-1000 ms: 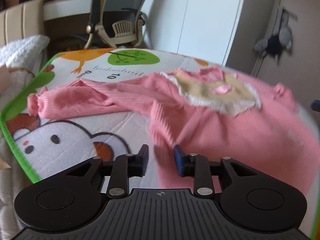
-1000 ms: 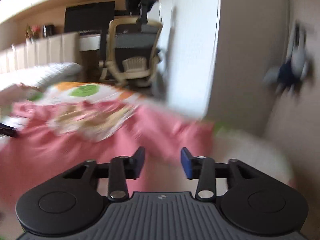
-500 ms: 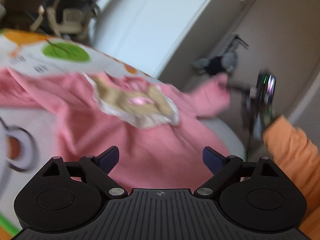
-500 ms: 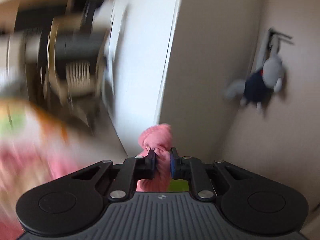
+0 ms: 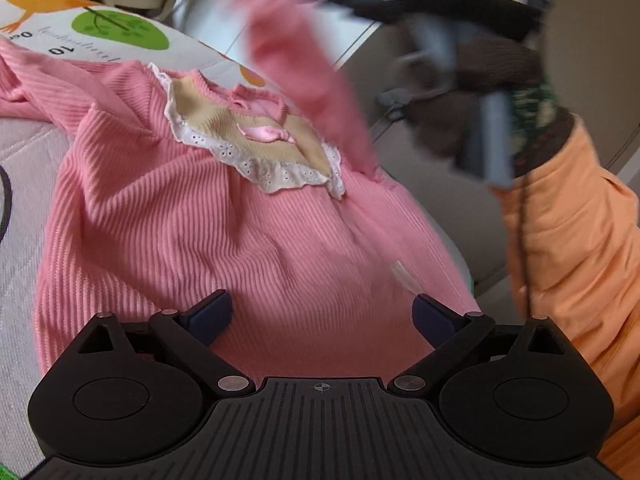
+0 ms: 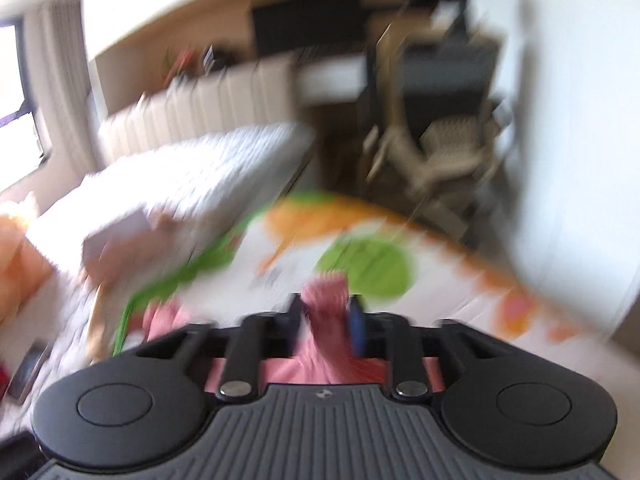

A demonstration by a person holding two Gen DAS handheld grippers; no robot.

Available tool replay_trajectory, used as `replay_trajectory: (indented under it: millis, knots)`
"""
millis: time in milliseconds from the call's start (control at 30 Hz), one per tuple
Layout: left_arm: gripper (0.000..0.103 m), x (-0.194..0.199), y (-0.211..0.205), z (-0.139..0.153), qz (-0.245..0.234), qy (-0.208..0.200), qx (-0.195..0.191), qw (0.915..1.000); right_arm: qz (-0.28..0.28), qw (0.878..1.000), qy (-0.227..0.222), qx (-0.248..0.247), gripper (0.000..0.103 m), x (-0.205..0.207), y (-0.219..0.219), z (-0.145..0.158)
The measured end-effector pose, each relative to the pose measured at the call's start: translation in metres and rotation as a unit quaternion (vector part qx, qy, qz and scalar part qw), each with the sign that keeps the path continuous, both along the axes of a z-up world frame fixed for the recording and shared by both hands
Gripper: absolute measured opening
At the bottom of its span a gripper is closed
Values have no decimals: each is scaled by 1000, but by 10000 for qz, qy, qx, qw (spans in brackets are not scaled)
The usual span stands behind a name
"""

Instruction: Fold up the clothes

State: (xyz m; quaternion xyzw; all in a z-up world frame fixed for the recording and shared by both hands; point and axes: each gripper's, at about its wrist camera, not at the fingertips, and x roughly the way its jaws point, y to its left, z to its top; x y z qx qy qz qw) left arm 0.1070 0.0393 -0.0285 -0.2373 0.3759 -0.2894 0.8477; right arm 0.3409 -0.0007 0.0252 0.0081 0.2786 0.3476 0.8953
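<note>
Left wrist view: my left gripper [image 5: 322, 314] hangs wide open just above the pink ribbed top [image 5: 192, 220], which lies face up on the play mat [image 5: 120, 28] ahead, its lace collar [image 5: 256, 160] showing. My right gripper [image 6: 326, 312] is clamped on the sleeve [image 5: 296, 52], lifted high, I judge to swing it across the body.
</note>
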Motion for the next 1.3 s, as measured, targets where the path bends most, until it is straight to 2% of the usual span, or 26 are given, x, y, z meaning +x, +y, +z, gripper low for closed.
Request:
replay_trajectory:
  millis: [100, 133, 200, 267, 367, 467, 600, 633, 667, 767, 833, 867, 933, 1000, 1033, 1100, 1167, 1200, 1233, 1267, 1300]
  knots:
    - [100, -1, 0, 0, -14, 13, -9, 10000, 363, 9986, 384, -5, 46, -2, 30, -25]
    - [100, -1, 1, 0, -24, 21, -20, 10000, 416, 9983, 384, 133, 49, -2, 30, -23]
    - [100, 2, 5, 2, -3, 104, -86, 9999, 325, 9987, 146, 358, 60, -6, 14, -10]
    - [100, 4, 18, 8, 264, 69, -155, 9995, 153, 9988, -201, 411, 62, -16, -5, 2]
    - [100, 7, 40, 21, 819, -111, -79, 9965, -130, 9981, -593, 68, 62, -24, -32, -1]
    - [100, 15, 56, 32, 1266, -180, 66, 9918, -226, 9945, -677, -765, 61, -28, -43, -34]
    - [100, 24, 67, 40, 1744, -135, 188, 9844, -323, 9794, -563, -1910, 61, -34, -37, -108]
    - [100, 26, 69, 42, 1862, -124, 218, 9822, -349, 9776, -521, -2007, 61, -35, -38, -125]
    - [100, 28, 72, 44, 1981, -113, 249, 9798, -397, 9798, -586, -1873, 61, -38, -44, -132]
    - [100, 35, 80, 50, 2342, -74, 338, 9716, -510, 9851, -524, -1557, 61, -46, -55, -125]
    - [100, 42, 97, 47, 3094, 233, 276, 9502, -540, 9877, -567, -1355, 61, -53, -62, -115]
    - [100, 48, 107, 46, 3486, 359, 252, 9362, -564, 9879, -624, -1307, 61, -58, -67, -110]
    - [100, 62, 124, 43, 4244, 553, 367, 9030, -612, 9880, -739, -1209, 61, -67, -77, -100]
    - [100, 82, 136, 41, 4662, 629, 599, 8804, -659, 9879, -853, -1111, 62, -77, -86, -91]
    - [100, 94, 139, 38, 4723, 684, 770, 8754, -683, 9878, -911, -1062, 62, -81, -91, -86]
    - [98, 112, 142, 30, 4724, 804, 1034, 8716, -731, 9874, -1025, -963, 62, -91, -101, -76]
    - [55, 122, 138, 22, 4548, 789, 1397, 8760, -778, 9867, -1139, -864, 62, -100, -111, -67]
    - [27, 126, 135, 20, 4455, 748, 1626, 8772, -802, 9862, -1196, -815, 62, -105, -116, -62]
    - [14, 126, 132, 21, 4373, 555, 1786, 8797, -825, 9857, -1252, -765, 62, -109, -121, -57]
    - [8, 122, 129, 23, 4292, 313, 1890, 8827, -916, 9847, -1289, -728, 63, -113, -129, -53]
    - [6, 121, 124, 33, 4209, 32, 1955, 8858, -1040, 9834, -1316, -697, 63, -115, -140, -50]
